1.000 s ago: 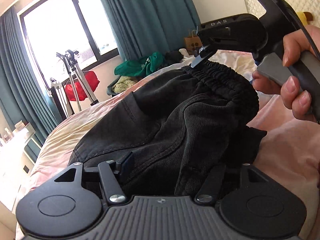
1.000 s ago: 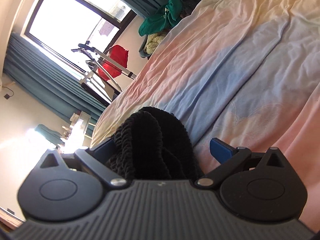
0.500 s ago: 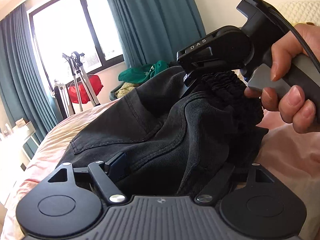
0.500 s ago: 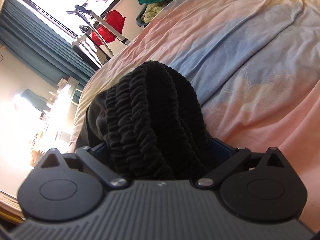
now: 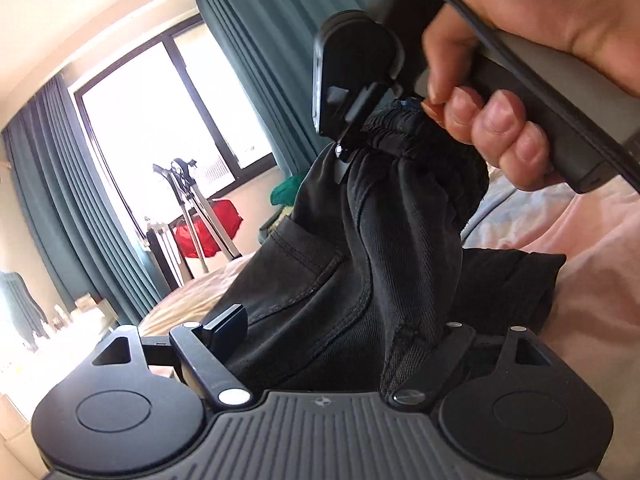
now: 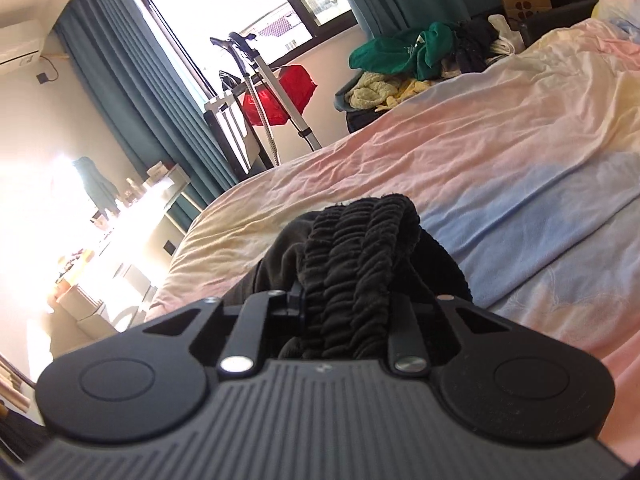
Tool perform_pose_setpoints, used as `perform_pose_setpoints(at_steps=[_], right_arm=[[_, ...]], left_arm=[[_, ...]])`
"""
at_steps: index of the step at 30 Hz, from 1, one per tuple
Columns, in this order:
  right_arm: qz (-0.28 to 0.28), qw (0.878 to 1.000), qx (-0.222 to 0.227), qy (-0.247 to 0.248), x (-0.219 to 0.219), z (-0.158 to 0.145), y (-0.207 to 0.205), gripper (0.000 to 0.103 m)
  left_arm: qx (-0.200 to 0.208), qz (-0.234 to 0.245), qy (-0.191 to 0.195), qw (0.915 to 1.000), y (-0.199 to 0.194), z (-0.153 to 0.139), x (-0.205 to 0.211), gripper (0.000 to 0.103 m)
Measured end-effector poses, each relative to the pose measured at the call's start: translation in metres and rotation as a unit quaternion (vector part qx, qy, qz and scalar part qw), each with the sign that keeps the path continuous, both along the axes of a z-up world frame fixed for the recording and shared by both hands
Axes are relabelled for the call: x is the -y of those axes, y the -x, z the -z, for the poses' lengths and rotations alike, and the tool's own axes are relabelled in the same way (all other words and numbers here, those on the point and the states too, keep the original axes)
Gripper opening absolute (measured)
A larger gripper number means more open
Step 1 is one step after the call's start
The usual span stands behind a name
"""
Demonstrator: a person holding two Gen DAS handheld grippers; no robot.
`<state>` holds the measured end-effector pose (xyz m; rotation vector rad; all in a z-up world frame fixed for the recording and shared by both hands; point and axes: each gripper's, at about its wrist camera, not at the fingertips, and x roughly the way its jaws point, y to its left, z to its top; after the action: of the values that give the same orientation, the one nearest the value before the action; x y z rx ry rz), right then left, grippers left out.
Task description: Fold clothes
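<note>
A wide bed (image 6: 500, 152) with a pastel sheet of pink, yellow and blue fills the room's near half, and beyond its far edge a heap of clothes (image 6: 404, 54), green on top, waits below the window. On the bed's near side lie the black trousers (image 5: 332, 280), part of them lifted off the sheet so that the cloth hangs in a steep drape, which likely serves to let the legs fall straight before a fold. The right gripper (image 6: 344, 300), held by a hand (image 5: 520, 80), is closing its jaws on the gathered elastic waistband (image 6: 360, 252) (the bunched ribs fill the gap between the fingers). The left gripper (image 5: 340, 328) sits low at the near end, jaws opening wide around the dark fabric; its right finger is buried in cloth, so whether either pad presses is hard to say.
</note>
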<state>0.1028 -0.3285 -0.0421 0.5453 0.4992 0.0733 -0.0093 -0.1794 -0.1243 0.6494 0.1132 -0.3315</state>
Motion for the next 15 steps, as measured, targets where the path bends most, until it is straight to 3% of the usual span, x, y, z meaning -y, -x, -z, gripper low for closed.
perform_pose_setpoints(at_steps=[3,6,7,9,10,13,14,15], right_arm=[[-0.020,1.000,0.014,0.005,-0.009,-0.001,-0.003,0.021],[-0.028,1.000,0.005,0.004,-0.012,0.007,-0.003,0.022],[-0.030,1.000,0.002,0.003,-0.012,0.010,-0.003,0.022],[-0.021,1.000,-0.003,-0.004,-0.005,0.013,-0.003,0.022],[-0.016,1.000,-0.005,-0.008,-0.001,0.015,-0.003,0.022],[-0.015,0.998,-0.013,-0.061,0.012,0.020,-0.005,0.022],[-0.016,0.997,-0.015,-0.080,0.016,0.022,-0.006,0.022],[-0.016,0.997,-0.014,-0.075,0.015,0.021,-0.005,0.022]], left_arm=[[0.059,0.020,-0.058,0.9964,0.005,0.021,0.019,0.084],[0.104,0.048,-0.107,0.9876,0.006,0.040,0.036,0.085],[0.114,0.057,-0.116,0.9850,0.007,0.044,0.038,0.087],[0.141,0.080,-0.134,0.9777,0.011,0.052,0.041,0.103],[0.174,0.097,-0.150,0.9685,0.016,0.058,0.041,0.103],[0.273,0.125,-0.230,0.9257,0.026,0.086,0.048,0.103],[0.275,0.135,-0.228,0.9243,0.028,0.088,0.048,0.103],[0.260,0.141,-0.218,0.9300,0.028,0.086,0.047,0.103]])
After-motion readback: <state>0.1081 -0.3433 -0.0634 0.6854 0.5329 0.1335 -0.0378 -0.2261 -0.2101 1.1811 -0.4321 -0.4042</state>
